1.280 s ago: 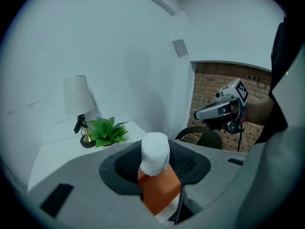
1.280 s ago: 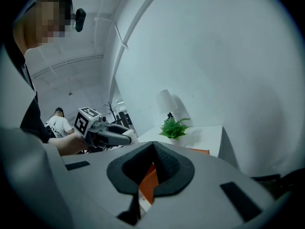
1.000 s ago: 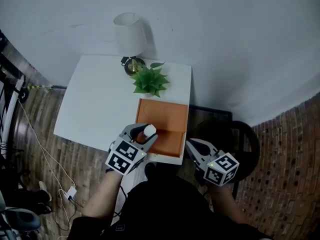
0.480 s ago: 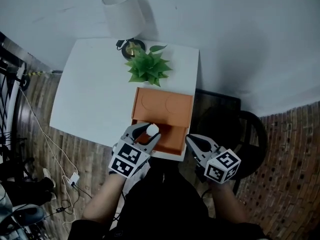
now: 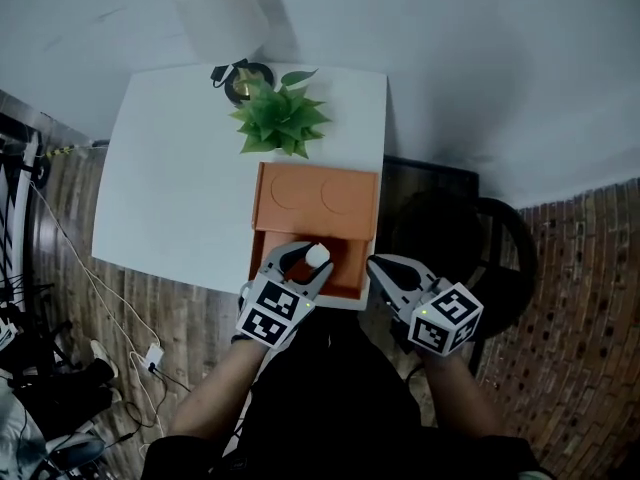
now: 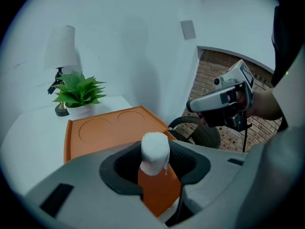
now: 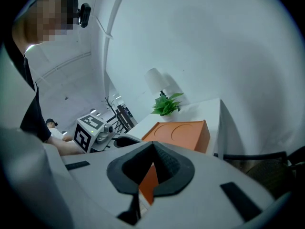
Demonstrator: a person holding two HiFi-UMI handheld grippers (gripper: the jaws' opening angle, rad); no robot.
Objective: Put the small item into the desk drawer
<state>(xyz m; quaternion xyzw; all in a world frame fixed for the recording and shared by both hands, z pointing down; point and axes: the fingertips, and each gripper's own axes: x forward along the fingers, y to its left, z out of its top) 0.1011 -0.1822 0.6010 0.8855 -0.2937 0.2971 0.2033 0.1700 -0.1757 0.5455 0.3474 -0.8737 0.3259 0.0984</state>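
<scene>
A small white item is pinched between the jaws of my left gripper, which is shut on it. It hangs over the pulled-out orange drawer of an orange desk box. In the left gripper view the white item stands upright between the dark pads, with the drawer's orange inside below it. My right gripper is beside the drawer's front right corner, its tips together and nothing between them. The left gripper view shows the right gripper off to the right.
The orange box sits on a white desk with a green plant and a white-shaded lamp behind it. A black chair stands right of the desk. Cables lie on the wood floor at the left.
My left gripper has carried the white item a little right and forward, further over the open drawer. The right gripper has kept its place by the drawer's right corner.
</scene>
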